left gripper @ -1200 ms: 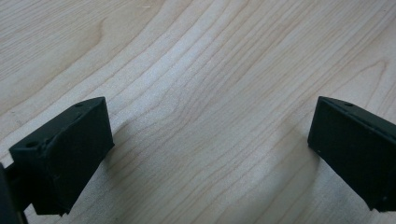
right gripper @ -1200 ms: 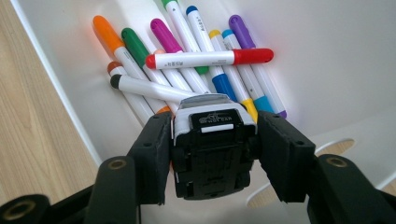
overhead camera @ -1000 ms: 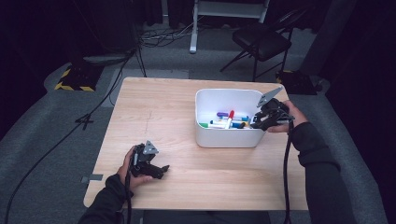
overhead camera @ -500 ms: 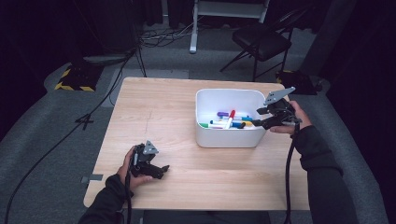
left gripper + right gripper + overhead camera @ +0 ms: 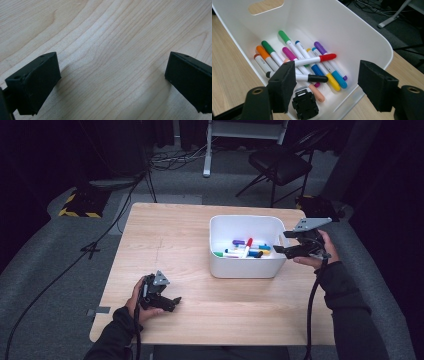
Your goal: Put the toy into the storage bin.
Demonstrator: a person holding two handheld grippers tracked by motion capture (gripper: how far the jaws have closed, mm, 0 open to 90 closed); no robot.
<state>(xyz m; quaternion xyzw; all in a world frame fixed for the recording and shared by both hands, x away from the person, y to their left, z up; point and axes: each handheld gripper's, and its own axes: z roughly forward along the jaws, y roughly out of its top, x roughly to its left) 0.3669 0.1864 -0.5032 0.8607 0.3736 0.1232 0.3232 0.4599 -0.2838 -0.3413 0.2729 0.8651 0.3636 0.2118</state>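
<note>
Markers (image 5: 312,63) lie heaped in the white bin (image 5: 245,267) — red, black, green, orange, purple, blue and yellow caps among them, the red-capped one (image 5: 247,247) slanting across the top of the pile. A small black ridged piece (image 5: 305,104) sits in the bin by its near wall in the right gripper view. The bin stands on the table (image 5: 200,320) toward its right edge, nearer the far edge than the near one.

Right tongs (image 5: 281,242) hang just beside the bin's right wall, at rim height, pointing in toward the markers; the jaws have just been opening and now stand wide apart, nothing between the pads. The person's right hand (image 5: 312,252) holds them out past the table's right edge.

Left tongs (image 5: 172,302) rest low near the table's near-left corner, well apart from the bin — jaws spread wide over bare wood in the left gripper view, holding nothing. The left hand (image 5: 140,300) grips their body from the near edge.
</note>
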